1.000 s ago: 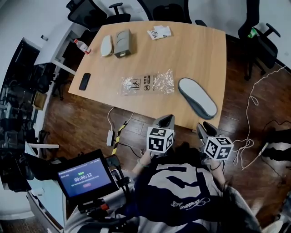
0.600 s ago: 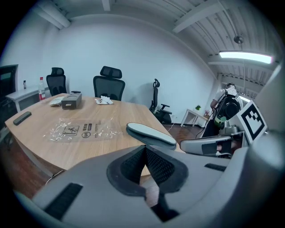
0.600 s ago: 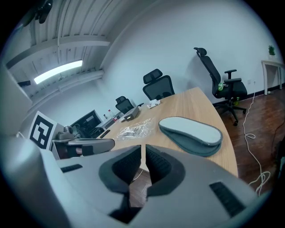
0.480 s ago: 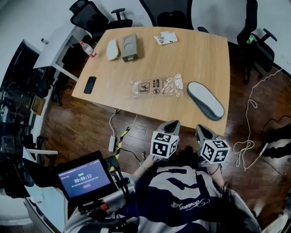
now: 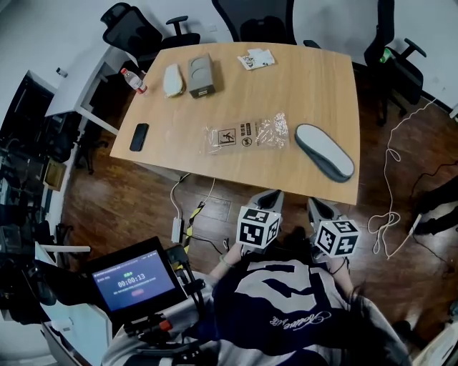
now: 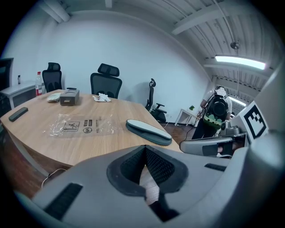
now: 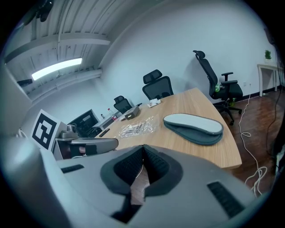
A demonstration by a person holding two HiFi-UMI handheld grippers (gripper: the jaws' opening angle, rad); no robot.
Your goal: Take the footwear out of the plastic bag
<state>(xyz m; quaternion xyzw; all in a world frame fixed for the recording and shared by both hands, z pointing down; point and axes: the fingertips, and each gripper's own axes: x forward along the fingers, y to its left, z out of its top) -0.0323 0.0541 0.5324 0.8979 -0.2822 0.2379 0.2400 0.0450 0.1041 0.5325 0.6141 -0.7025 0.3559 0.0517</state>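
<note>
The flat grey footwear with a pale top lies on the wooden table, outside the bag and near its right front edge. It also shows in the left gripper view as the footwear and in the right gripper view as the footwear. The clear plastic bag lies flat just left of it. My left gripper and right gripper hang side by side in front of the table edge, off the table. Both are shut on nothing: the left gripper and right gripper show their tips meeting.
A black phone lies at the table's left edge. A grey box, a white object and papers sit at the far side. Office chairs ring the table. Cables trail on the floor. A timer screen is at my lower left.
The right gripper's jaws have come together. Both grippers have drawn back a little from the table edge. The footwear and the bag have not moved on the table.
</note>
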